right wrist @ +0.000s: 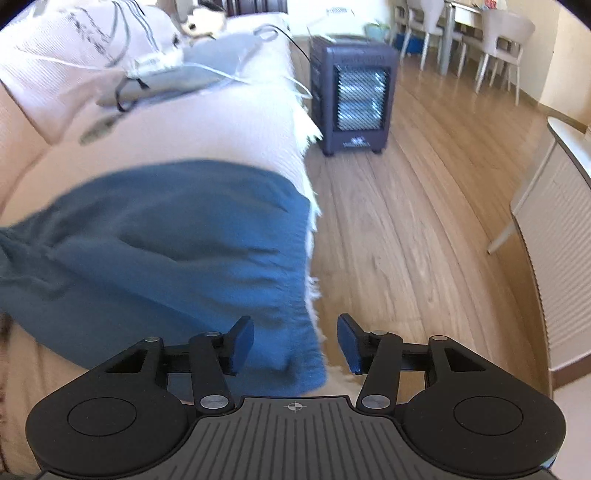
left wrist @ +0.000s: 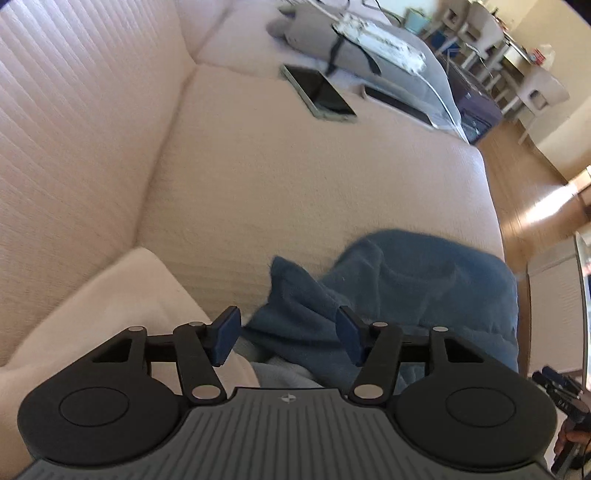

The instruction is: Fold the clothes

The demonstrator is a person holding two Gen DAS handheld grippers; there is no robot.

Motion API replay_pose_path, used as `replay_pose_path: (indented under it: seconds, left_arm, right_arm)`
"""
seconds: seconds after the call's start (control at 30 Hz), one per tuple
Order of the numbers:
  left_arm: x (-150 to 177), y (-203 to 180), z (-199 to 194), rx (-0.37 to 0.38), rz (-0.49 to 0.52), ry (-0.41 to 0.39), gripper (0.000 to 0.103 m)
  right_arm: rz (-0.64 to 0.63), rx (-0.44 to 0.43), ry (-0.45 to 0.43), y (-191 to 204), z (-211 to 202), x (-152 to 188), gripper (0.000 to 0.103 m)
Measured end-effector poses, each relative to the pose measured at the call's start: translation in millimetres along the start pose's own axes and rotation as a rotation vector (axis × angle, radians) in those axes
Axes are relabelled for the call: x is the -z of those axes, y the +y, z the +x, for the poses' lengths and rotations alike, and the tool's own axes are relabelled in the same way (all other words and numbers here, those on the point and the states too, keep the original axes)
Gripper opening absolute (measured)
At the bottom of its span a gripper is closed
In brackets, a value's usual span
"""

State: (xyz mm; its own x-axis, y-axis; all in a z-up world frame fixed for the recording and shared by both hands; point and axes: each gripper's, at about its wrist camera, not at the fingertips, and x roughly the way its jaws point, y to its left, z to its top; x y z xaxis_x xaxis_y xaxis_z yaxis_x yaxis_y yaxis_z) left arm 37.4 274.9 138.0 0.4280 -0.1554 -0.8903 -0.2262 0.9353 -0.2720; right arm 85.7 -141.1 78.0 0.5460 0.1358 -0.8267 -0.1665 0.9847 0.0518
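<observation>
A blue garment (left wrist: 406, 288) lies crumpled on the cream sofa seat (left wrist: 295, 166), near its front edge. My left gripper (left wrist: 288, 341) is open and empty, just above the garment's near folds. In the right wrist view the same blue garment (right wrist: 166, 243) spreads across the seat up to the fringed edge. My right gripper (right wrist: 295, 345) is open and empty, its left finger over the garment's near corner and its right finger over the floor. The right gripper also shows at the left wrist view's lower right edge (left wrist: 565, 402).
A cream cushion (left wrist: 92, 306) lies at my left. A tablet (left wrist: 319, 92), a grey bag (left wrist: 369, 48) and cables sit further along the sofa. A dark heater (right wrist: 352, 96) stands on the wooden floor (right wrist: 424, 221) beside the sofa. Chairs and a table (right wrist: 461, 33) stand beyond.
</observation>
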Motion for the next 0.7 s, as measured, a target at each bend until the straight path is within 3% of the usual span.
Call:
replay_pose_path:
  seconds: [0.1, 0.17, 0.3, 0.4, 0.57, 0.7]
  left_arm:
    - [3, -2, 16, 0.002, 0.028, 0.018, 0.055]
    - [5, -5, 25, -0.007, 0.057, 0.024, 0.048]
    - [6, -11, 34, -0.032, 0.090, 0.026, 0.004]
    - [8, -25, 18, -0.010, 0.124, -0.023, 0.002]
    - [15, -78, -30, 0.175, 0.225, -0.091, 0.002]
    - [31, -141, -40, 0.333, 0.371, -0.099, 0.002]
  right_arm:
    - [-0.008, -0.037, -0.013, 9, -4, -3, 0.050]
    - [-0.013, -0.062, -0.021, 15, -6, -4, 0.050]
    - [-0.020, -0.103, -0.030, 27, -9, -4, 0.050]
    - [-0.019, -0.116, -0.035, 30, -12, 0, 0.050]
    - [-0.007, -0.128, -0.040, 31, -16, 4, 0.050]
    - [-0.006, -0.136, -0.051, 35, -19, 6, 0.050]
